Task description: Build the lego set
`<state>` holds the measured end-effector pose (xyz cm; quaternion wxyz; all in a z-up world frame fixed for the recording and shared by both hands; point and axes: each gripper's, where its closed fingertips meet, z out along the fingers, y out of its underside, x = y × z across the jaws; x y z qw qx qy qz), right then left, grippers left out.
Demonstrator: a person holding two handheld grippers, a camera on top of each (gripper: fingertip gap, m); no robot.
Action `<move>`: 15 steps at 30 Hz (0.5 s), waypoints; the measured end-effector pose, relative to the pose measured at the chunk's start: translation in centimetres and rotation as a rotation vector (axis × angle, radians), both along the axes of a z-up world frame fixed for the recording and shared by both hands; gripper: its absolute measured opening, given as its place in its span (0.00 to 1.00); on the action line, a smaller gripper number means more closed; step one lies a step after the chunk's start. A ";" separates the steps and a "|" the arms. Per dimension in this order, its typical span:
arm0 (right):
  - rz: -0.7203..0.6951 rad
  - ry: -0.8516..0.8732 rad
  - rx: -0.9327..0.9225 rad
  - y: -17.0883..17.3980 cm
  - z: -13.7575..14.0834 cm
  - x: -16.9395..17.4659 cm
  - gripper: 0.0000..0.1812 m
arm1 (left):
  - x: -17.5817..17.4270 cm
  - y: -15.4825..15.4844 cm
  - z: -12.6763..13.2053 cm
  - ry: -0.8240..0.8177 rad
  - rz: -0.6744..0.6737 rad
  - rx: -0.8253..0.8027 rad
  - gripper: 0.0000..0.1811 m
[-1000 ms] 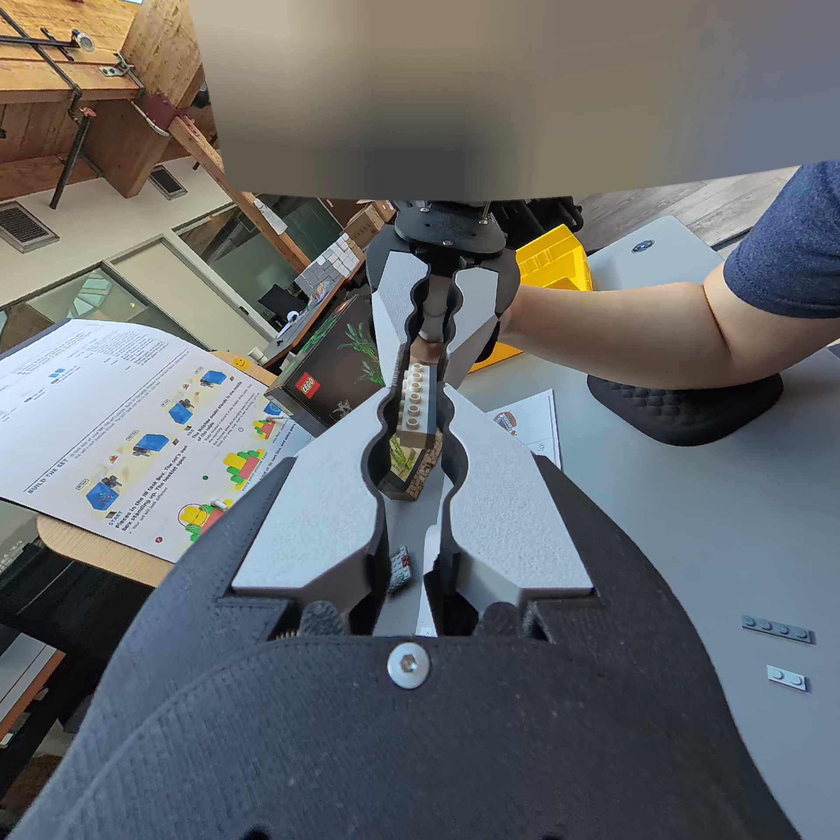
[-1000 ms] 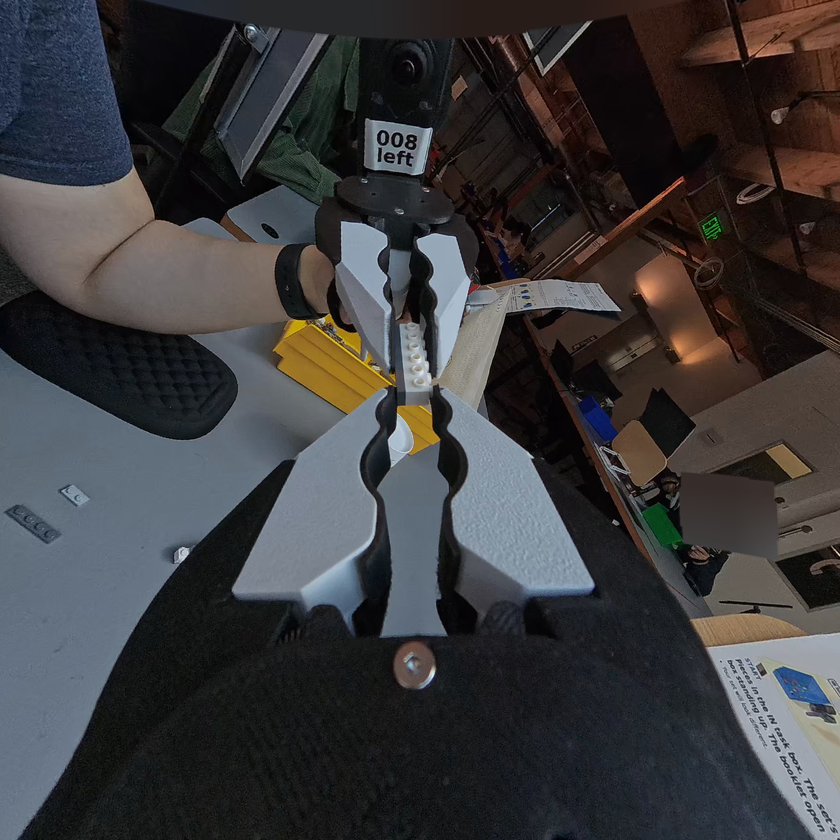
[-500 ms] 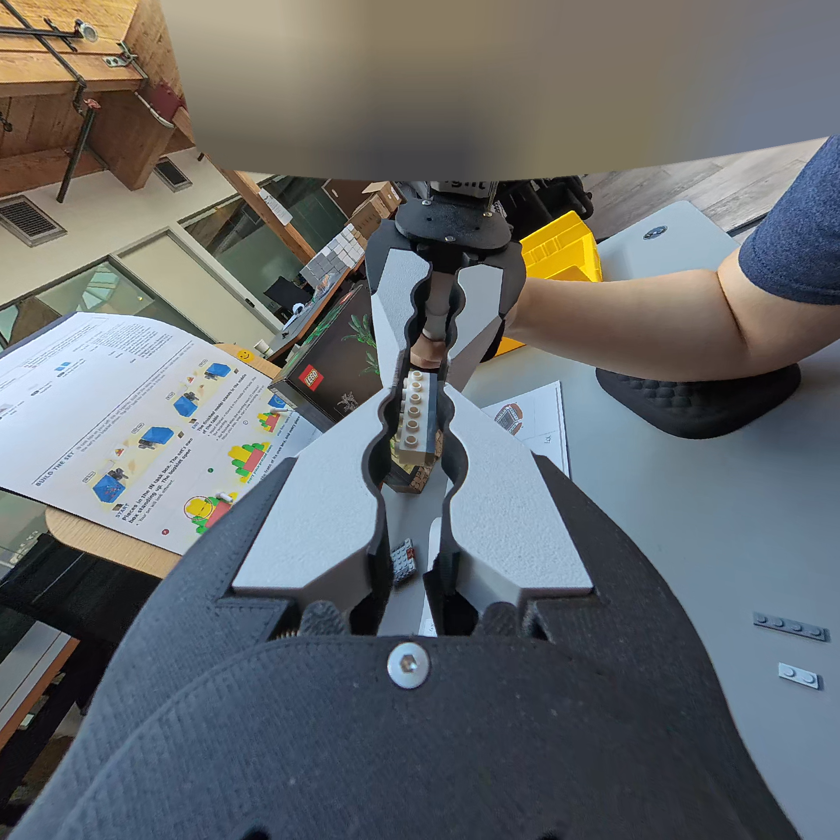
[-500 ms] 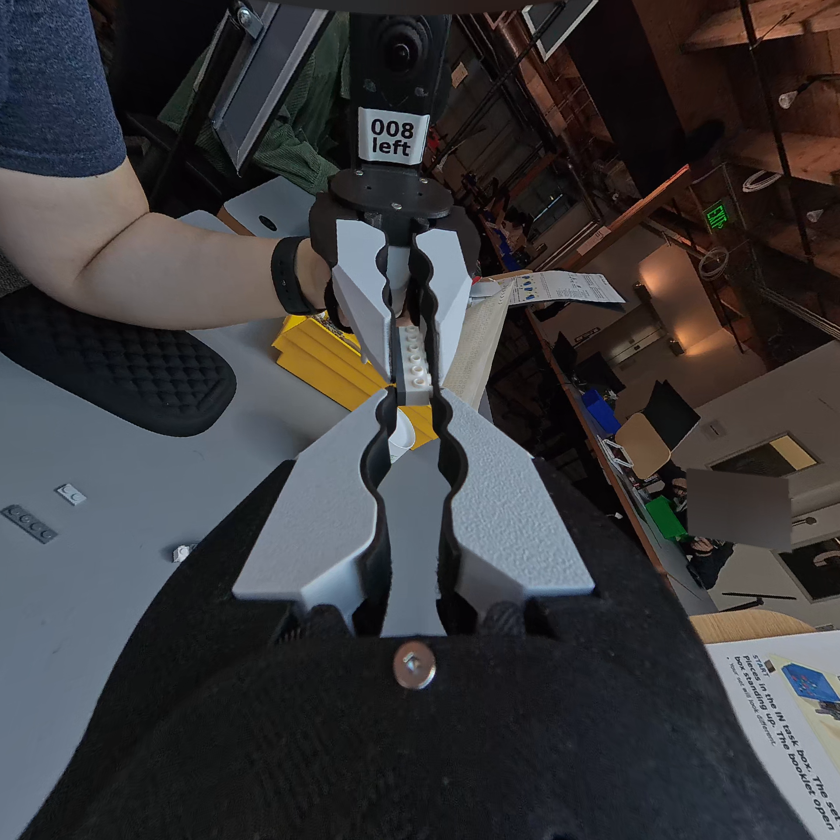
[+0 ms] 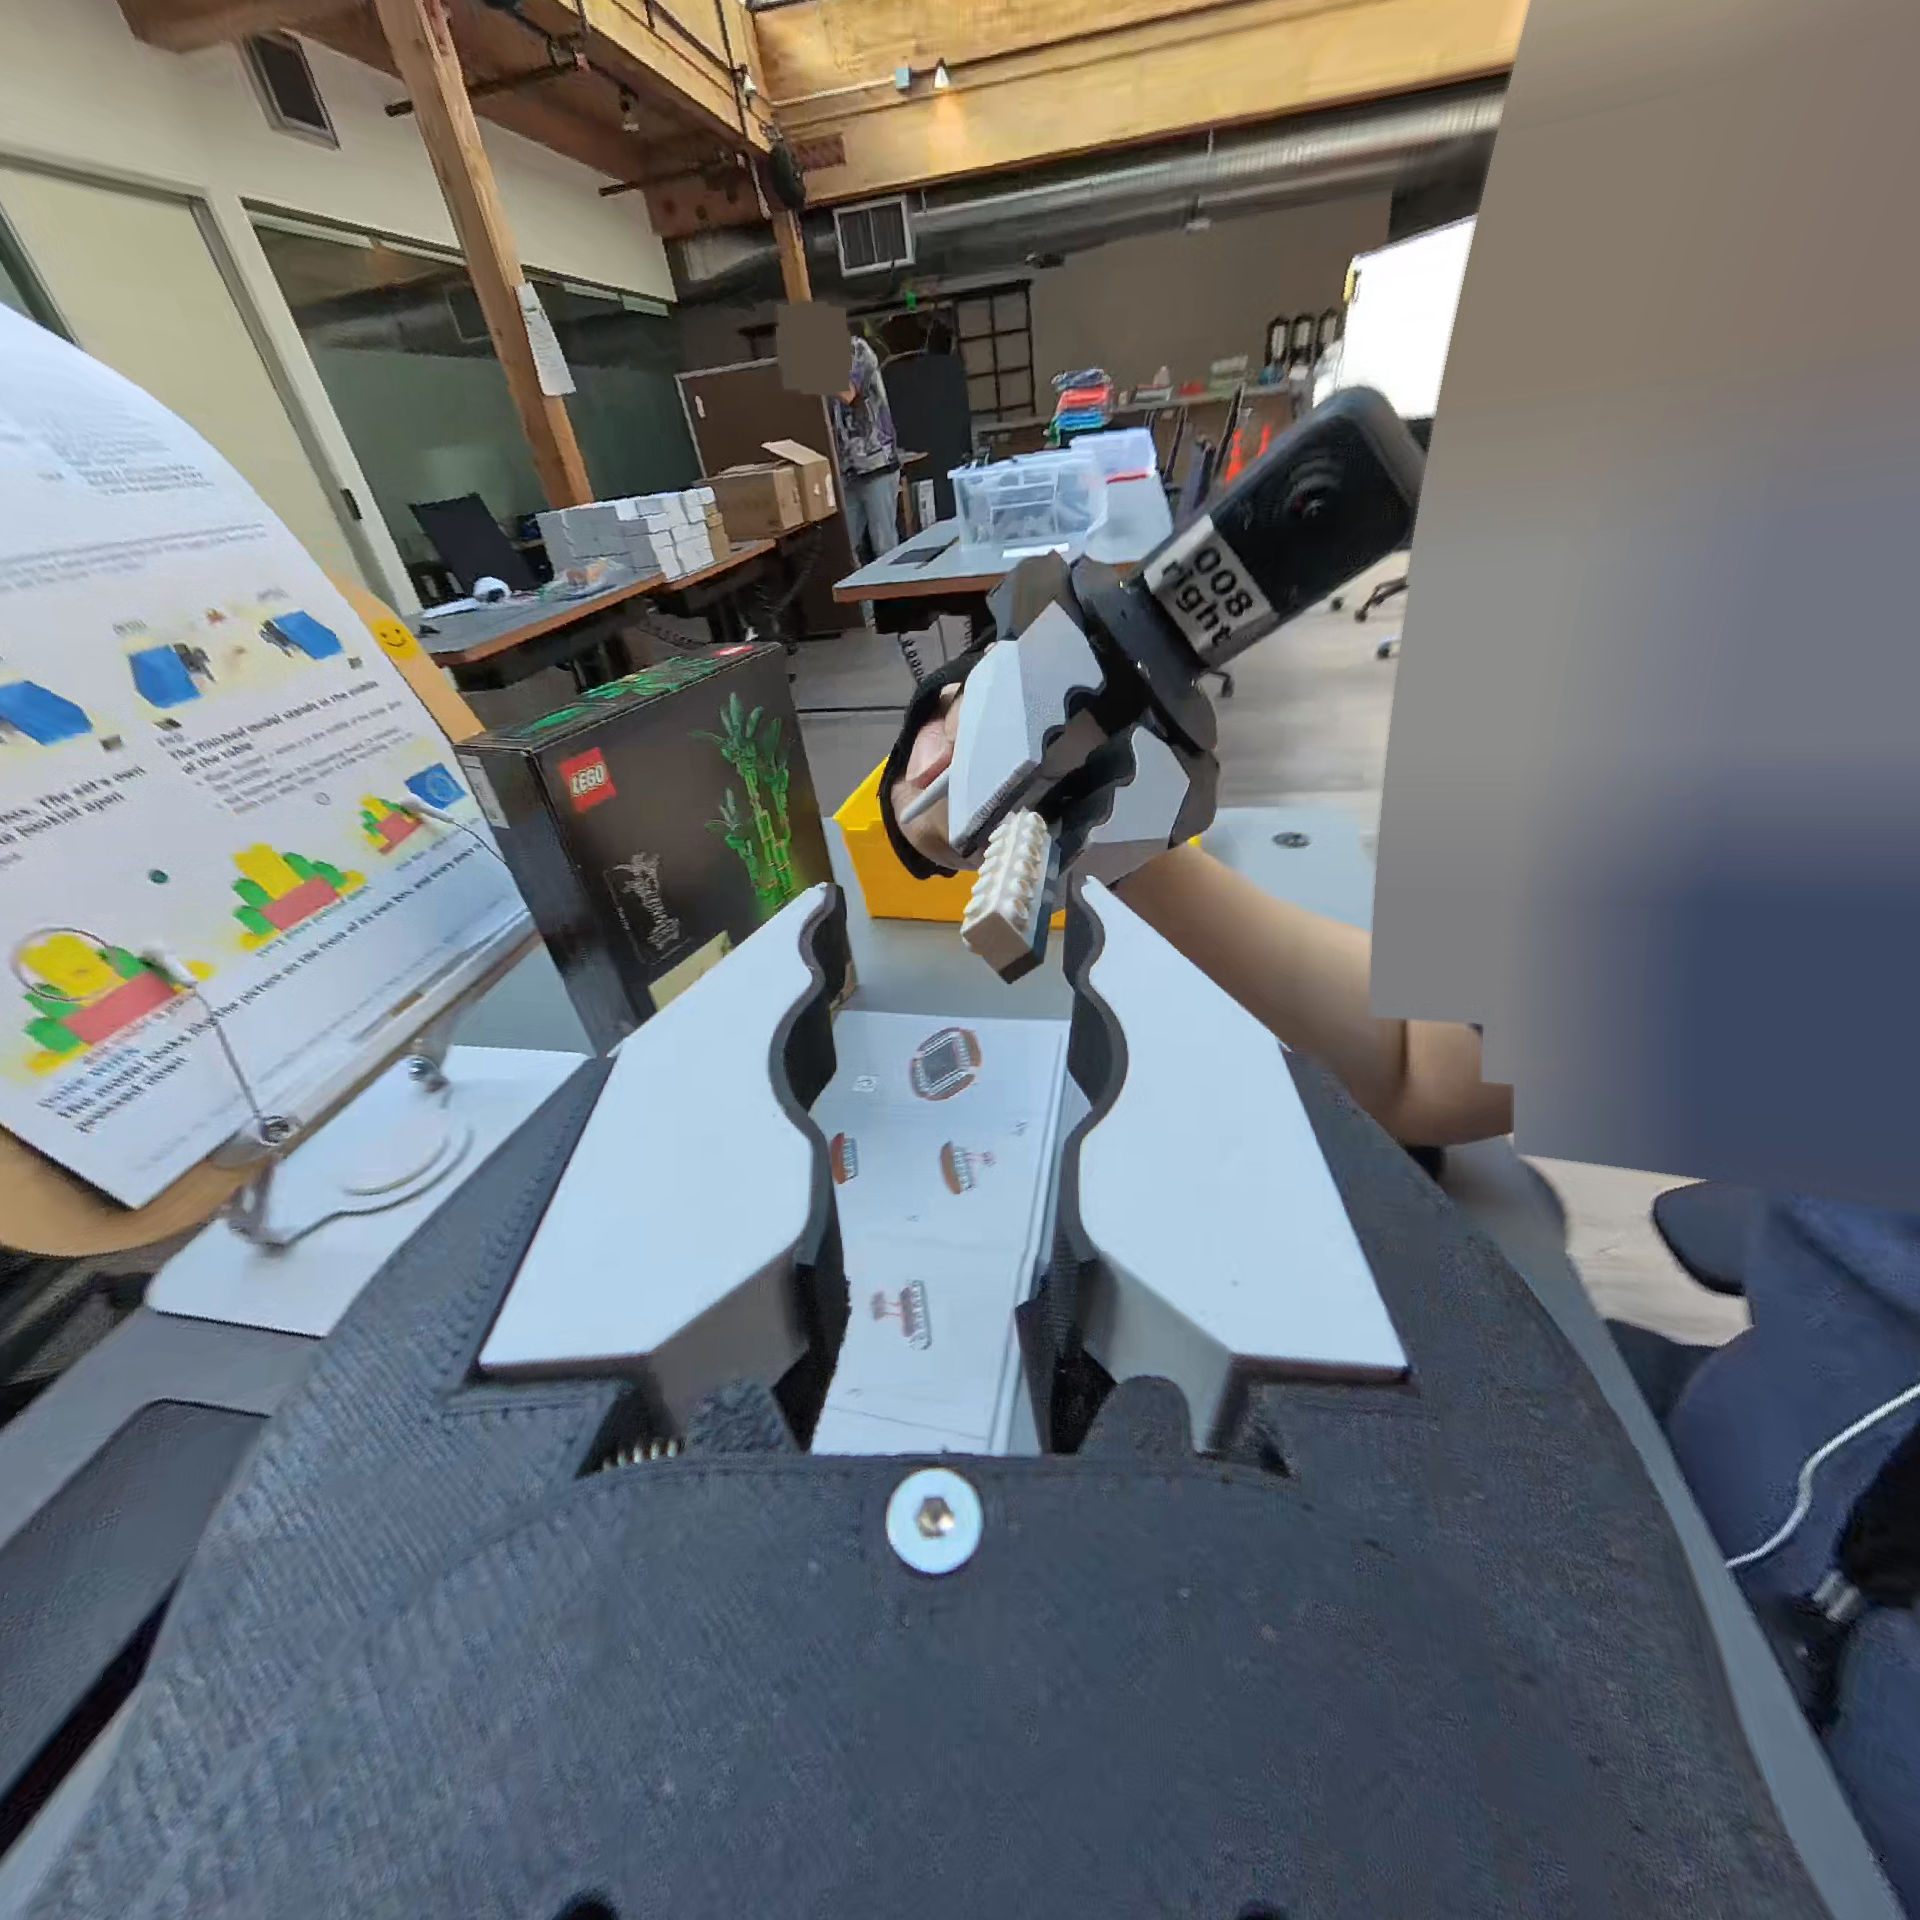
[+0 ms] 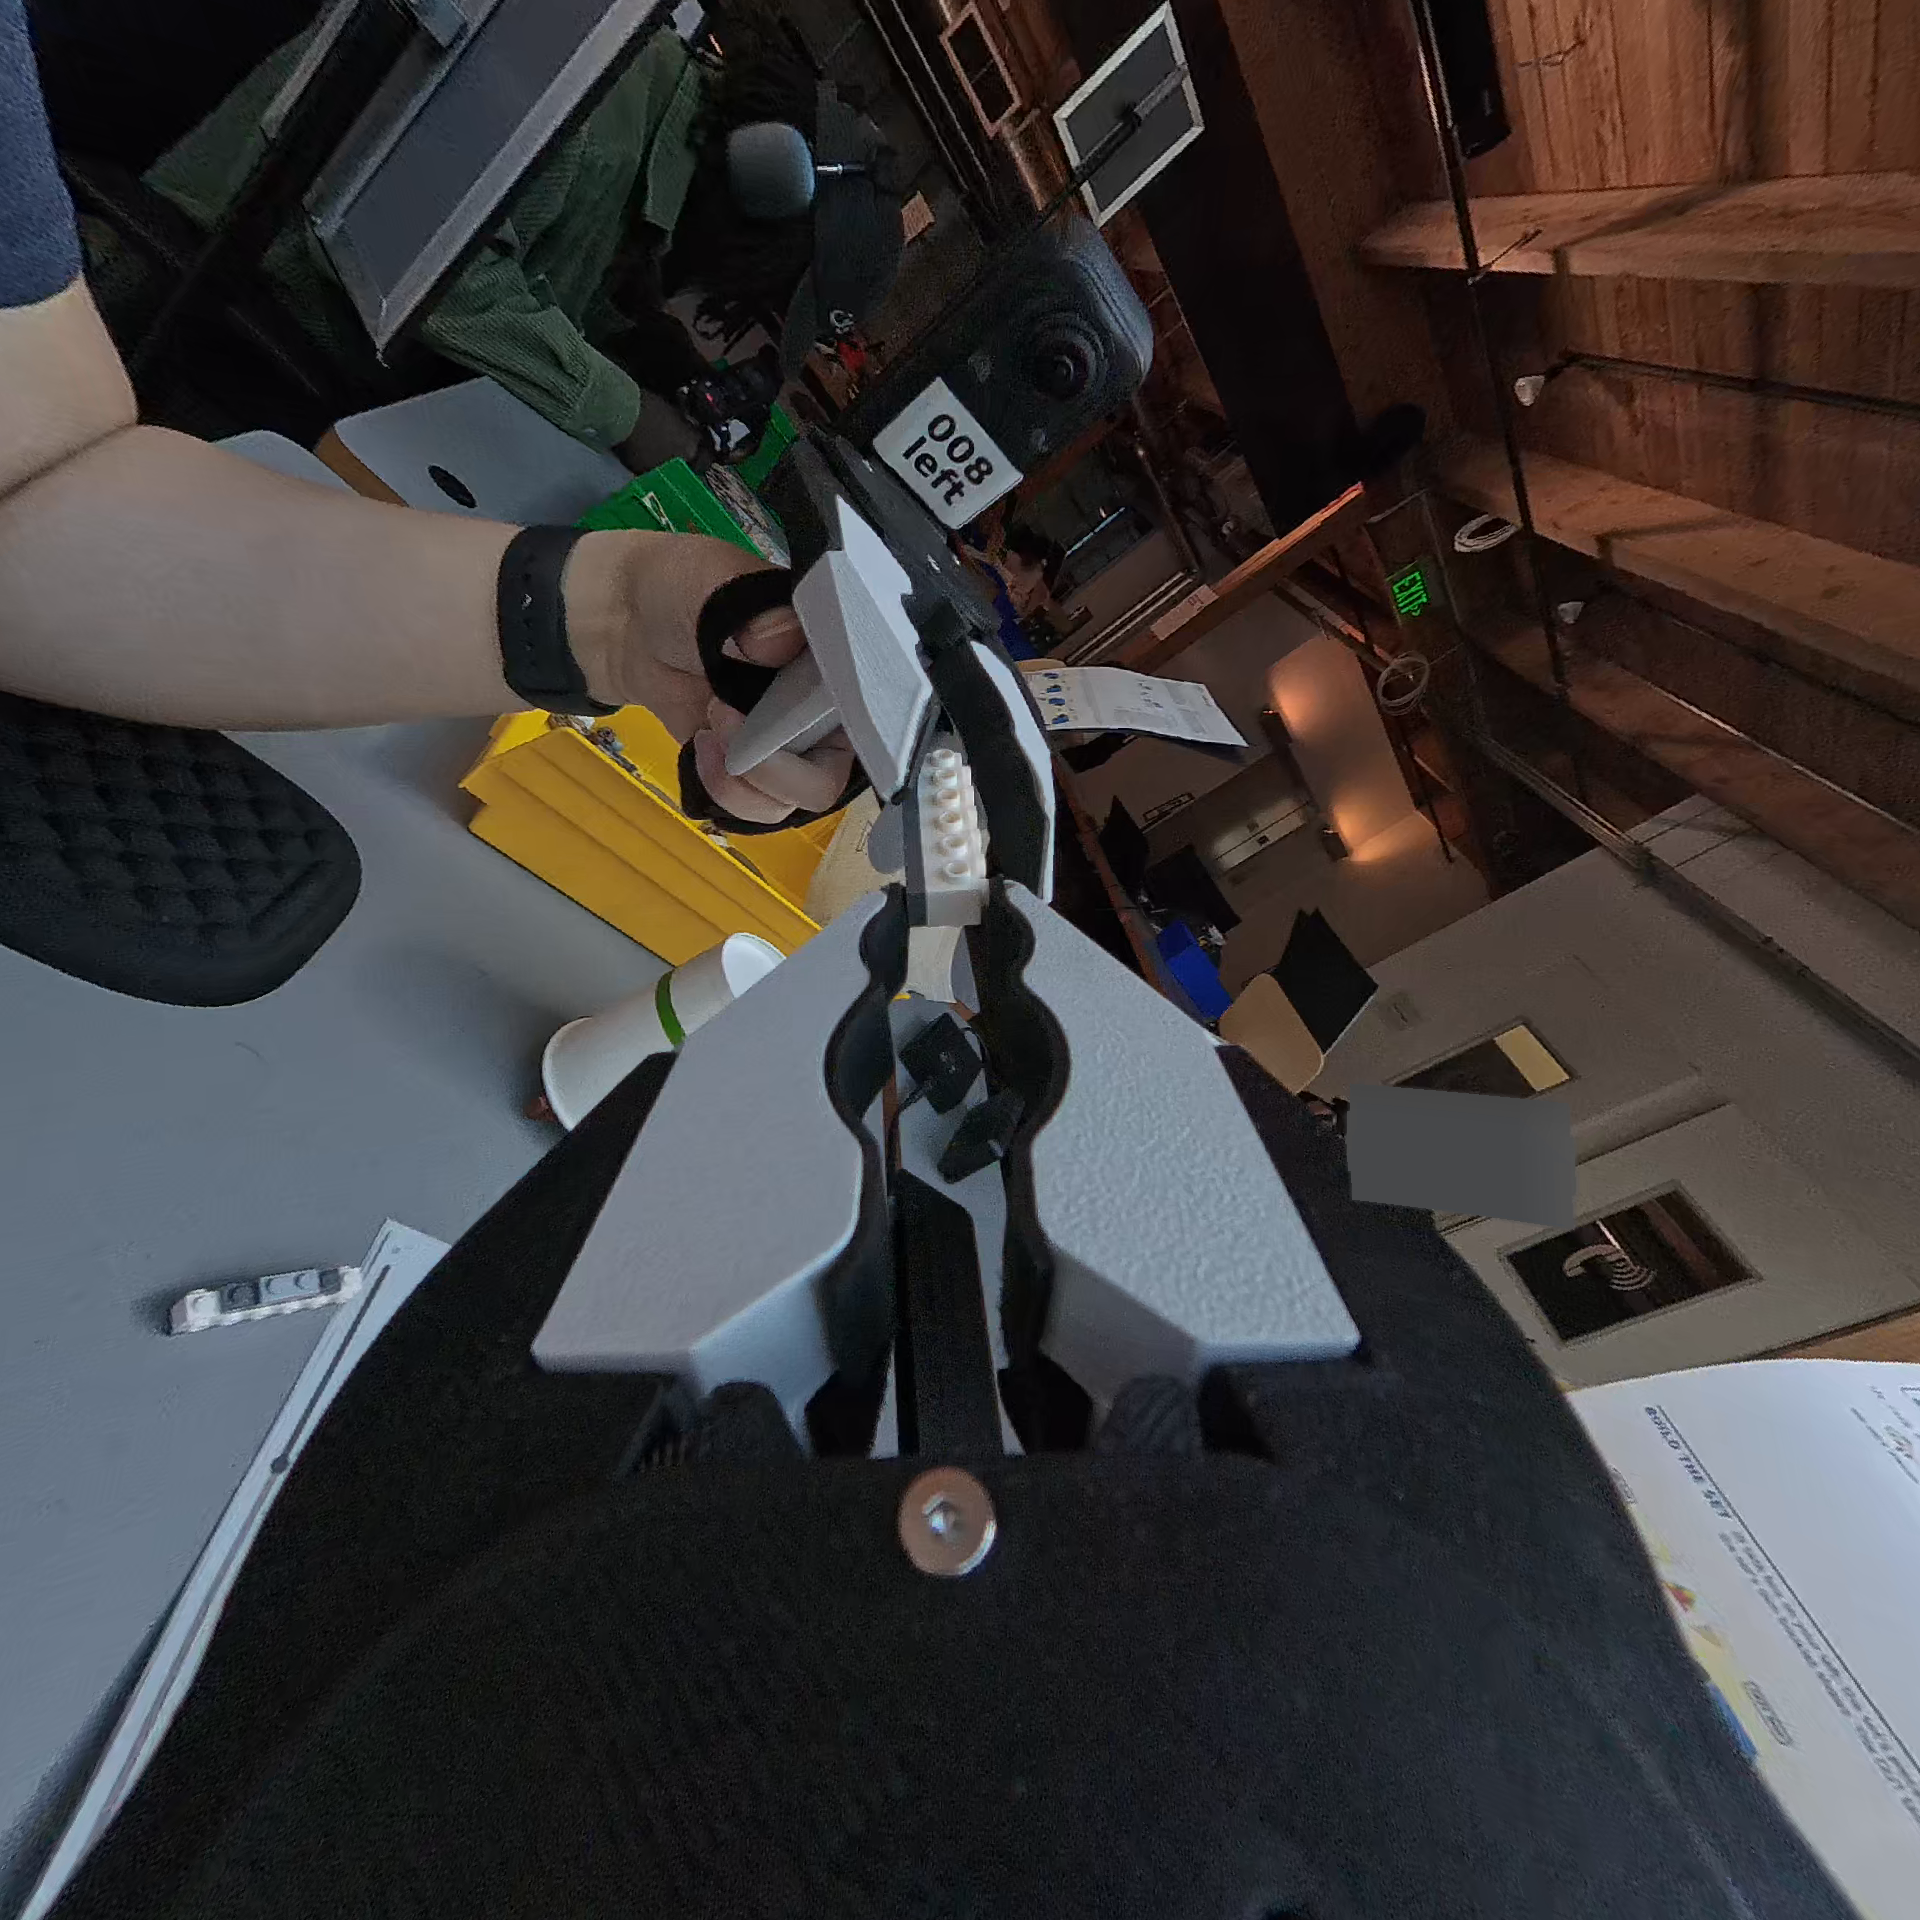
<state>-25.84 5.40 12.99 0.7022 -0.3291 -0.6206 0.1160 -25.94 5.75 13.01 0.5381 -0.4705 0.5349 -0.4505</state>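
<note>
Right hand-held gripper [image 6: 940, 914] pinches the lower end of a white studded brick assembly [image 6: 948, 831] at centre frame; the assembly projects beyond its fingertips. Left hand-held gripper [image 5: 951, 930] has its fingers spread, with nothing between them. In the left wrist view, the assembly hangs in the air just above and between those open fingertips, over the instruction booklet [image 5: 935, 1195] on the table [image 5: 914, 966].

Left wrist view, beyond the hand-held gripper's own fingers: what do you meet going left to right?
Instruction sheet on its stand → black set box → yellow bin → studded brick assembly held by the right hand-held gripper → person's forearm.
</note>
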 end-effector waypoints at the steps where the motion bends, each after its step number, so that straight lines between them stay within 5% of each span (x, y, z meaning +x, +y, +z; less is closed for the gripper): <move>1: -0.019 0.016 0.039 0.1 0.4 0.2 0.07 | -0.2 0.1 0.3 -0.026 -0.032 -0.081 0.22; 6: -0.062 0.006 0.143 0.1 0.5 0.3 0.07 | -0.4 -0.4 0.7 -0.063 -0.186 -0.305 0.05; 15: -0.083 0.014 0.165 0.6 0.3 -0.4 0.13 | -0.3 0.0 0.1 -0.033 -0.241 -0.465 0.05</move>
